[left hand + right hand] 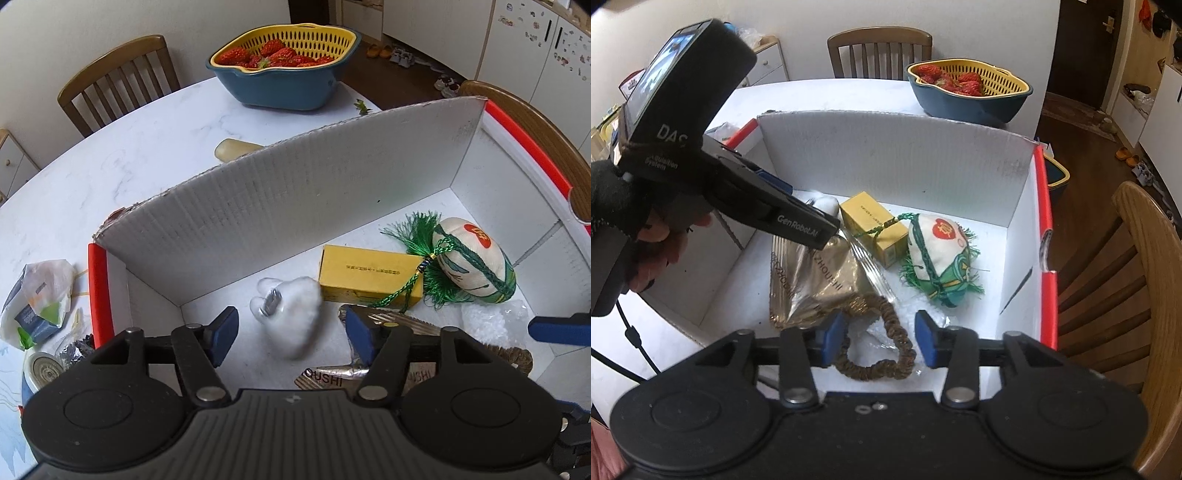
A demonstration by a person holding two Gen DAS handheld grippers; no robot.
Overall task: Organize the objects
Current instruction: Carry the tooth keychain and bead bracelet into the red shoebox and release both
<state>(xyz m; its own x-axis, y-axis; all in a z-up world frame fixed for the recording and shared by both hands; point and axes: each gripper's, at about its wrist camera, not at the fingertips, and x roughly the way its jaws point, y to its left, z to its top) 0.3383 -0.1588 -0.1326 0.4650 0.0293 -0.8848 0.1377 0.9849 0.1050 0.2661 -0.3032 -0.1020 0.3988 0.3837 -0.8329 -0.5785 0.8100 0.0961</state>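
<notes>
**Both grippers over the box**

Our left hand-held gripper and right hand-held gripper hang spread and empty. In the white box the yellow carton lies lengthwise along the back wall. Only the right view shows the brown scrunchie.

- A white cardboard box with red-edged rims is standing open on the table, one tall flap rising upright along its far side.
- A yellow carton is lying flat near the middle of the box floor.
- A cream-and-green sachet with green tassels is lying on its side just beside the carton, its cord trailing across the carton's top.
- A white fluffy pouch with a metal clip is lying in front of the carton.
- A gold foil packet is lying crumpled on the floor.
- A brown scrunchie is resting at the near end, touching the packet.
</notes>
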